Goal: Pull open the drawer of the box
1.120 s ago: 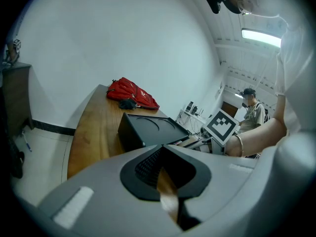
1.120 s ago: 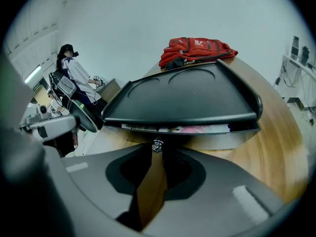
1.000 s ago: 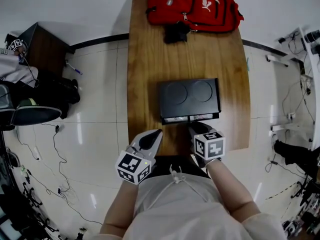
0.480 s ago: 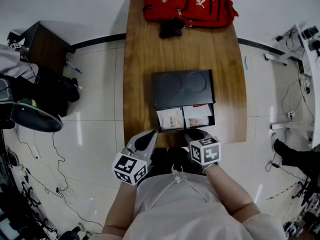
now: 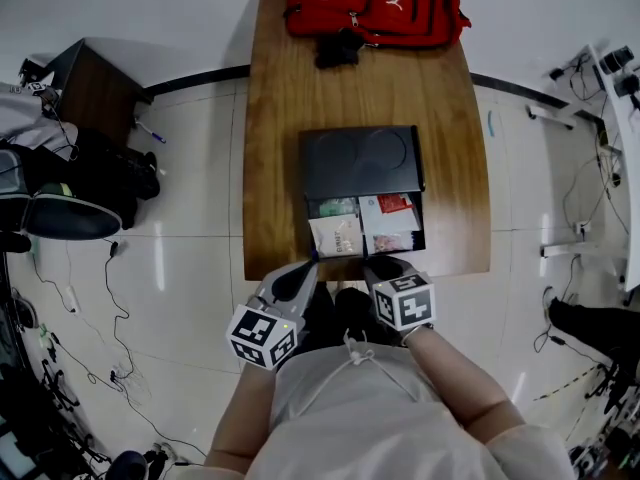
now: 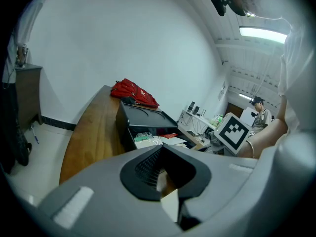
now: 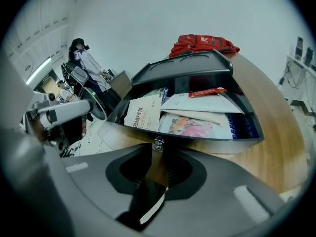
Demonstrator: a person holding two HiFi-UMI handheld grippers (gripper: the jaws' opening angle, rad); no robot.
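Drawer (image 5: 365, 226): black and shallow, standing open at the near edge of the wooden table (image 5: 275, 108), its small metal knob (image 7: 158, 143) clamped between the right gripper's (image 5: 385, 266) jaws. The left gripper (image 5: 303, 272) hovers just beside it, jaws nearly together and empty. The drawer holds papers and packets and projects from the black box (image 5: 360, 160); a red backpack (image 5: 375, 3) lies at the far end.
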